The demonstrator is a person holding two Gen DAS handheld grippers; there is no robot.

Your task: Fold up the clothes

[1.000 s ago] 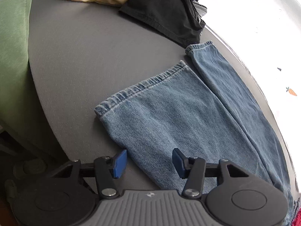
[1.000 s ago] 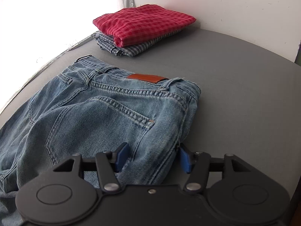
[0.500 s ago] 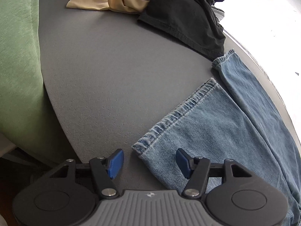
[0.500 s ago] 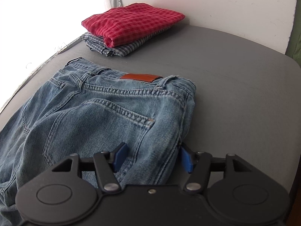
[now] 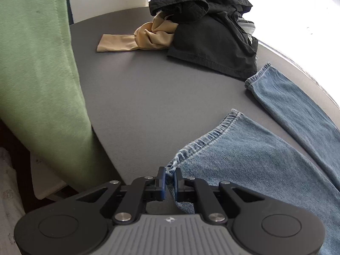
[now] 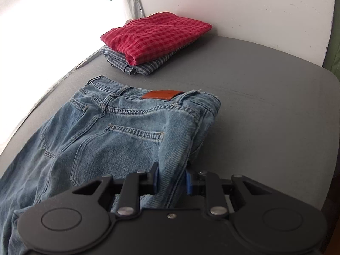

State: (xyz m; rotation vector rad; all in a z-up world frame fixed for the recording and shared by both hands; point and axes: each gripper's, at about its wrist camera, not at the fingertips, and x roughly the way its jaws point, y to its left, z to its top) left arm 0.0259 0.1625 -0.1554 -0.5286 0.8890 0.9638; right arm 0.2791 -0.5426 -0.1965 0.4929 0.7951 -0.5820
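Blue jeans lie on the grey table. In the left wrist view the two legs (image 5: pixel 255 153) stretch to the right, hems toward the middle. My left gripper (image 5: pixel 169 180) is shut on the near corner of the closer leg's hem. In the right wrist view the seat and waistband (image 6: pixel 127 127) with a brown leather patch (image 6: pixel 162 95) face up. My right gripper (image 6: pixel 172 179) is shut on the bunched side seam near the hip, which is lifted a little.
A heap of black clothes (image 5: pixel 212 27) and a tan garment (image 5: pixel 138 39) lie at the far end of the table (image 5: pixel 138 97). A green fabric (image 5: pixel 38 74) hangs at its left edge. A folded red checked shirt (image 6: pixel 157 35) sits on a folded blue checked one (image 6: pixel 136 65) by the wall.
Both grippers have closed: the left on the hem corner of the near leg, the right on the side seam by the hip. The left gripper has also moved left along the hem.
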